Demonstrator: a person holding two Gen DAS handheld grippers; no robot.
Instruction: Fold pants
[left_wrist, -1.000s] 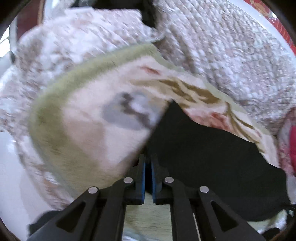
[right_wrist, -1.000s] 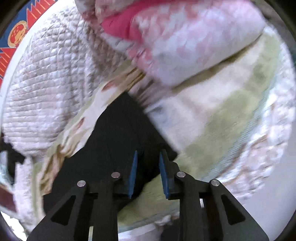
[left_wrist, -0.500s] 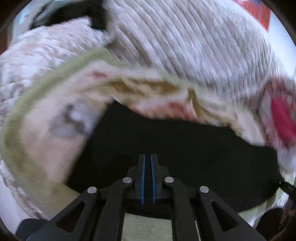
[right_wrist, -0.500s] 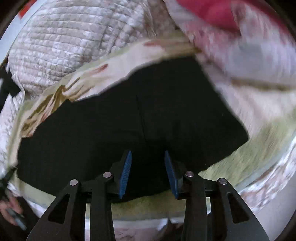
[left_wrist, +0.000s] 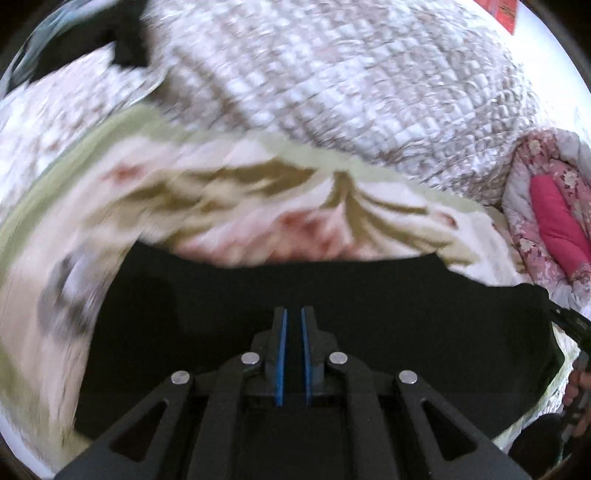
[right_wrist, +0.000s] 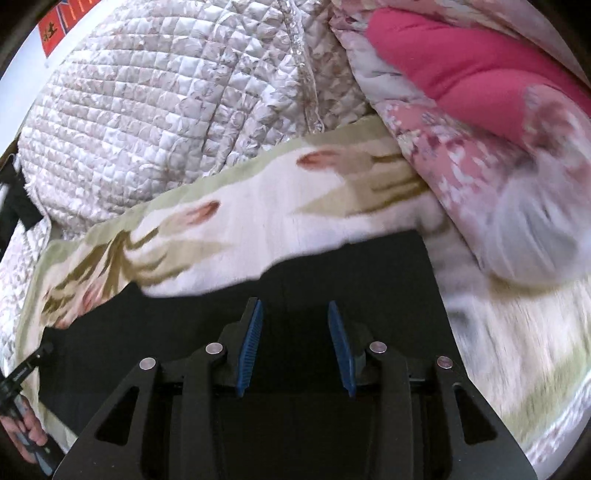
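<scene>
The black pants (left_wrist: 332, 295) lie flat and folded on a cream floral blanket (left_wrist: 258, 206); in the right wrist view the pants (right_wrist: 369, 266) fill the lower middle. My left gripper (left_wrist: 291, 314) hovers over the pants with its blue pads a narrow gap apart and nothing between them. My right gripper (right_wrist: 295, 306) is open wide over the pants, empty. The right gripper's tip (left_wrist: 565, 321) shows at the pants' right edge in the left wrist view; the left gripper (right_wrist: 22, 373) and a hand show at the left edge of the right wrist view.
A quilted white bedspread (left_wrist: 351, 81) is heaped behind the blanket (right_wrist: 280, 206); it also shows in the right wrist view (right_wrist: 155, 125). A pink floral duvet with a magenta lining (right_wrist: 480, 92) lies to the right, also in the left wrist view (left_wrist: 554, 221).
Both grippers swung over the pants and drew back from them. The left jaws, shut before, have parted slightly. The right jaws have opened wider.
</scene>
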